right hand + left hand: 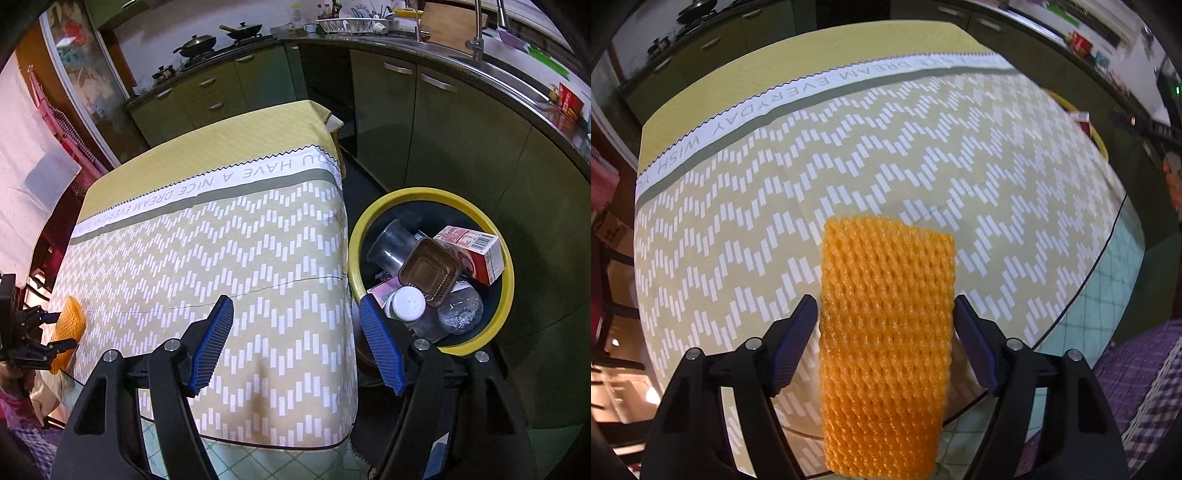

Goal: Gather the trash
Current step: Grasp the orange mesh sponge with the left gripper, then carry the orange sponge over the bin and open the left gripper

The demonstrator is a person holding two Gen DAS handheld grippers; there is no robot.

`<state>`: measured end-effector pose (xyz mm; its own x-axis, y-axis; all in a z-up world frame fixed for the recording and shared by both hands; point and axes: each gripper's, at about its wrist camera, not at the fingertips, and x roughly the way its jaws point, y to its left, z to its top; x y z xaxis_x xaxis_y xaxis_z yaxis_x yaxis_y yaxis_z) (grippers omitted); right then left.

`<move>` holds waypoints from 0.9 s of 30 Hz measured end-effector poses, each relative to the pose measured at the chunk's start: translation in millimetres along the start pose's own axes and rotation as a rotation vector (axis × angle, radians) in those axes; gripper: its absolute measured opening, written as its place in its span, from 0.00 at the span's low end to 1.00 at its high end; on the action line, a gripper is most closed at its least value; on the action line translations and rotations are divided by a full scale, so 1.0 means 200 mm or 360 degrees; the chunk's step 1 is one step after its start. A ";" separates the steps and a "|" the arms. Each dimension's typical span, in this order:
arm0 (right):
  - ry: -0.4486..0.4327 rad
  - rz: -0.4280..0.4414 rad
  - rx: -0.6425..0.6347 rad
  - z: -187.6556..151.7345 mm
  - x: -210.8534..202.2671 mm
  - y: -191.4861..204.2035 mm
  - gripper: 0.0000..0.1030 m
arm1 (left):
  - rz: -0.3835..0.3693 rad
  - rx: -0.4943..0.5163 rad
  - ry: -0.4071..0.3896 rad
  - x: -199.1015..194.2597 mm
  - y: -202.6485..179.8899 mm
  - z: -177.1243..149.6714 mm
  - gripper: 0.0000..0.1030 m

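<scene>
- Tablecloth (pixel 221 251): beige fabric with white chevron dashes and a lettered white band, spread over the table; only one piece of trash is seen on it.
- Orange foam mesh fruit sleeve (pixel 886 325): soft netted tube, lying on the cloth at the near left edge of the table, between the fingers of the left gripper (pixel 886 321). In the right wrist view the same sleeve (pixel 68 325) is seen at the table's far left.
- Left gripper: jaws spread to about the sleeve's width, pads just beside its two sides; whether contact is made cannot be told, and no squeezing of the mesh is visible.
- Right gripper (pixel 297 321): jaws wide apart, nothing held, poised over the table's right edge next to the bin.
- Yellow-rimmed round waste bin (pixel 508 280): standing on the floor just beside the table's right side; already loaded with a red and white carton (pixel 476 254), a brown plastic tray (pixel 430 271), a clear plastic cup (pixel 391 247), a white-capped bottle (pixel 406 304) and a crumpled clear bottle (pixel 460 312).
- Progress, as judged: most collecting appears done; the sleeve is left to be gripped, carried across and dropped in the bin.
</scene>
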<state>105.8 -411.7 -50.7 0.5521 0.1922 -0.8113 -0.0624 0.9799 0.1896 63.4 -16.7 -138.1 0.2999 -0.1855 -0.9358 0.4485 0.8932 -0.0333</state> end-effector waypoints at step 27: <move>-0.0095 -0.0042 0.0061 -0.08 -0.14 -0.08 0.68 | -0.0142 0.0194 -0.0232 -0.32 -0.33 0.32 0.15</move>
<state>78.5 -432.6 -39.3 0.6020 0.1616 -0.7819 -0.0157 0.9815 0.1907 68.5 -90.7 -53.7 0.3694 -0.3267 -0.8700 0.5744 0.8162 -0.0626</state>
